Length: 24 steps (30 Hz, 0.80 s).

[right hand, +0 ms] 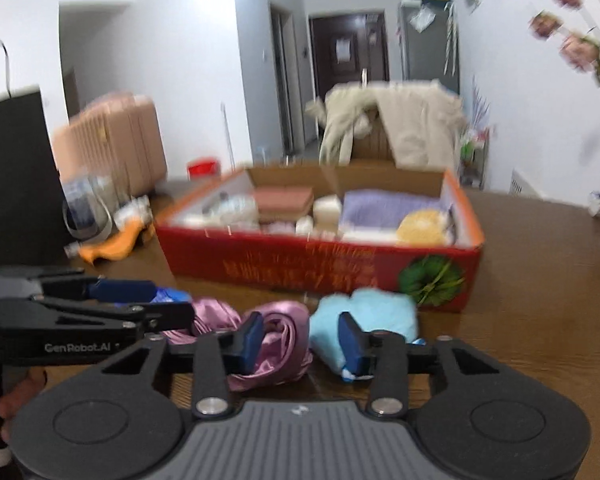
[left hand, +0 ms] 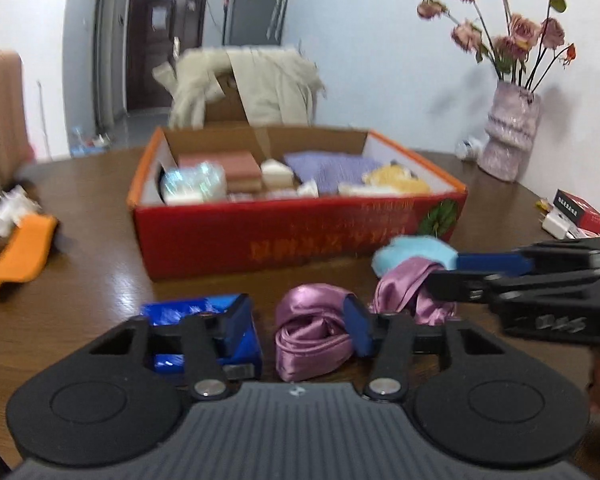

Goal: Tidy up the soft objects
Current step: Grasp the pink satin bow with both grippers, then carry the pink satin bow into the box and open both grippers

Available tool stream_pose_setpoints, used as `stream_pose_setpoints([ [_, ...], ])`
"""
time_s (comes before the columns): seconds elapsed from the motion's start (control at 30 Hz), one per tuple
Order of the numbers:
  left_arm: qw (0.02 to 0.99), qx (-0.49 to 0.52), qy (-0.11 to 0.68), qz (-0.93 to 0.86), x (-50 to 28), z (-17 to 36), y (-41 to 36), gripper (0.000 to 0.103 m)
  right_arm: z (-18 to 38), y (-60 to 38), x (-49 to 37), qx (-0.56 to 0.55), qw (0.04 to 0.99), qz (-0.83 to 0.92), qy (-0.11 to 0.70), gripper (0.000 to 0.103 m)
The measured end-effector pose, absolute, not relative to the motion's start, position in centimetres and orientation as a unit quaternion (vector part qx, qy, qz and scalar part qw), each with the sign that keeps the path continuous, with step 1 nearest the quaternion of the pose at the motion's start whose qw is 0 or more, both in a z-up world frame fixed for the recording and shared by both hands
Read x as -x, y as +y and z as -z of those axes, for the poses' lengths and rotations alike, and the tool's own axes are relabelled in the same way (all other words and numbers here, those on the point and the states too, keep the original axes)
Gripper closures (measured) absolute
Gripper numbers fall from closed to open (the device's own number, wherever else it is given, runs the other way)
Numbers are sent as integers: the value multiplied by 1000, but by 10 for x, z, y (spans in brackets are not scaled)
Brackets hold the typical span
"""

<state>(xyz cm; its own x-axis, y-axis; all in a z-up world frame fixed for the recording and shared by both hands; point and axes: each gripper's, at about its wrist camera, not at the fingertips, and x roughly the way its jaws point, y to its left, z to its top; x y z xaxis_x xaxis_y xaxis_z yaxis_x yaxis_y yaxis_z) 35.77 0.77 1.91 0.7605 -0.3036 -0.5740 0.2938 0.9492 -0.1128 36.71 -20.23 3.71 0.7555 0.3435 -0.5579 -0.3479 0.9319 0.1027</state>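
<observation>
Left wrist view: left gripper (left hand: pixel 298 330) jaws apart, straddling pink satin cloth (left hand: pixel 312 330), unclamped. Right gripper (right hand: pixel 298 340) likewise apart over it, probably for a two-handed lift toward red box (left hand: pixel 300 236) beyond.

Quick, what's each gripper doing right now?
Left gripper: open, pink satin cloth between its fingers.
Right gripper: around that cloth and a light blue bundle; grip unclear.

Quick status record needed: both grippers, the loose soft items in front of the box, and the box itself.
left gripper: jaws apart around pink satin cloth, grip unclear
right gripper: jaws apart over the pink cloth and light blue soft item, grip unclear
blue packet: on table, beside the pink cloth
red box: open, already holding folded soft items
orange cloth: on table, apart from box
</observation>
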Motion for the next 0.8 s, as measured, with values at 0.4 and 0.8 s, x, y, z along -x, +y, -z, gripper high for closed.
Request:
stream_pose_setpoints([
  [0.4,932,30,313,181,-364,3,13,66,-4,-205,-389,-37,921,-215,324,81],
  [0.8,941,57,289,167,-306,-28,9,83,-40,-205,-326,-36,928,-237,284,96],
])
